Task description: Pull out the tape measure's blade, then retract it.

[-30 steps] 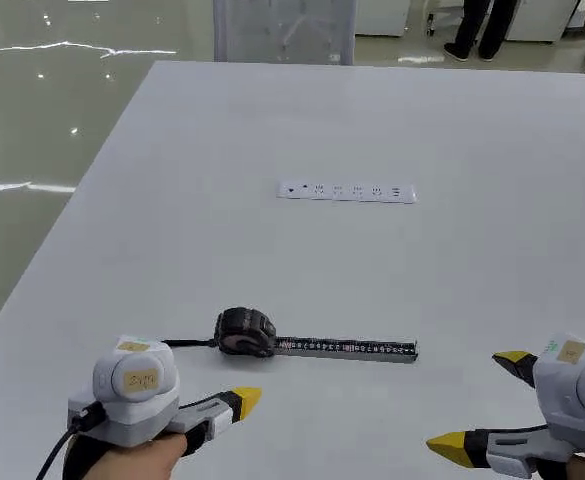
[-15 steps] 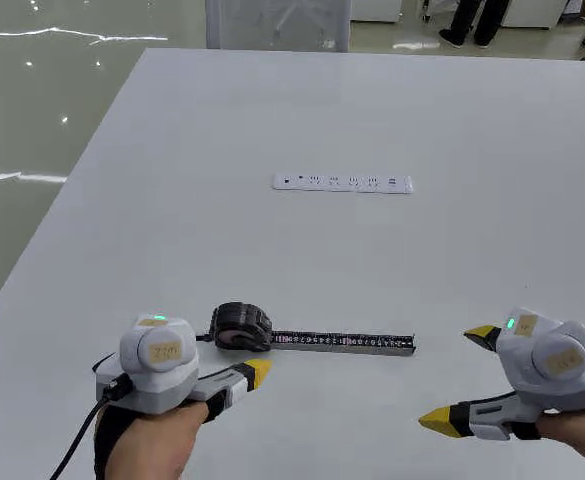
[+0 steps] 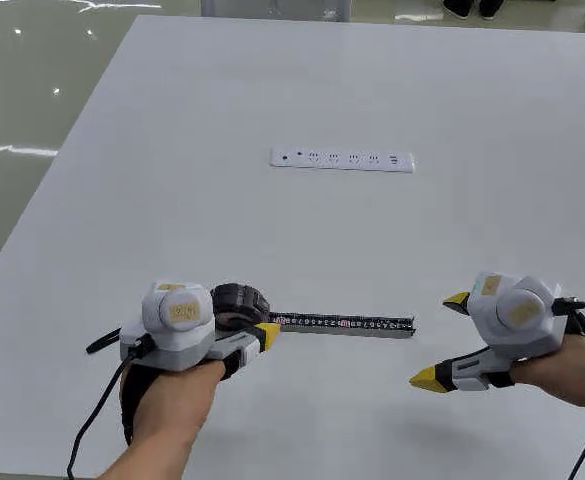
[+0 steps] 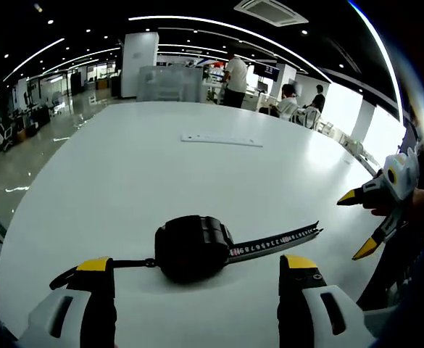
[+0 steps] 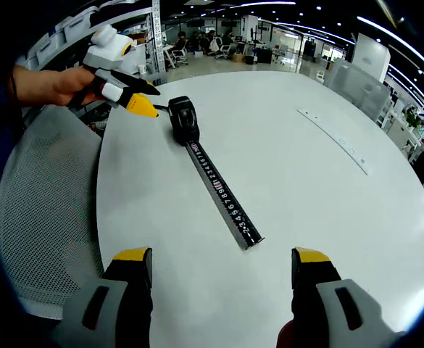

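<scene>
Near left, we list the left gripper (image 4: 195, 267), held in a hand, jaws spread wide, with the black tape measure (image 3: 240, 303) lying on the white table (image 3: 272, 80) just ahead between them; whether they touch its case we cannot tell. From the case the blade (image 3: 344, 323) runs out to the right, flat on the table, and far beyond it we note a white power strip (image 3: 342, 160). Near right, the right gripper (image 3: 440, 338), jaws spread and empty, sits near the blade's free end but apart from it
</scene>
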Action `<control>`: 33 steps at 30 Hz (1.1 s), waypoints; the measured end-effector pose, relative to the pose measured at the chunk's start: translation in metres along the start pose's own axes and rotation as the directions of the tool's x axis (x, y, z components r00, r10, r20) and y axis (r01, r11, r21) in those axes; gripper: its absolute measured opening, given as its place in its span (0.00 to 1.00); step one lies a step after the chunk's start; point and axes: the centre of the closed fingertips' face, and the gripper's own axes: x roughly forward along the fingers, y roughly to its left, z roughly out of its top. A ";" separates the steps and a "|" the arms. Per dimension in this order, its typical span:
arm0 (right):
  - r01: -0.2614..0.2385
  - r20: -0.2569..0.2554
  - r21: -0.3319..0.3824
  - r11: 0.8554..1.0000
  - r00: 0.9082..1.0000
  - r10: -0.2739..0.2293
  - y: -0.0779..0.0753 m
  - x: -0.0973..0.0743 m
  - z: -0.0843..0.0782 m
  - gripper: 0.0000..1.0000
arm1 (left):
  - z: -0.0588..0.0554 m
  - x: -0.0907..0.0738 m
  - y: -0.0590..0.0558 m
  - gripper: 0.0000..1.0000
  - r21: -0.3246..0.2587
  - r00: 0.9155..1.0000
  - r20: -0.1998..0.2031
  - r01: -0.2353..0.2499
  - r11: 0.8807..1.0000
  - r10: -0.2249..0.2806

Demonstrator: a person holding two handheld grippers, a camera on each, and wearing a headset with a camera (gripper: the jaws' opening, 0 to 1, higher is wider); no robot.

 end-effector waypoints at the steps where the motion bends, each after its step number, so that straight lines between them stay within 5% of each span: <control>1: -0.006 -0.006 -0.006 1.000 1.000 0.006 -0.002 0.002 -0.001 0.75 | 0.000 0.003 0.000 0.90 -0.001 1.000 -0.002 -0.002 1.000 0.002; 15: -0.072 -0.054 -0.088 0.994 0.996 0.067 -0.018 0.028 -0.006 0.61 | 0.002 0.026 0.001 0.81 -0.025 1.000 -0.007 -0.017 1.000 0.017; 33: -0.168 -0.123 -0.209 0.963 0.982 0.144 -0.023 0.052 -0.011 0.39 | 0.002 0.047 0.007 0.73 -0.053 0.999 -0.006 -0.048 0.997 0.048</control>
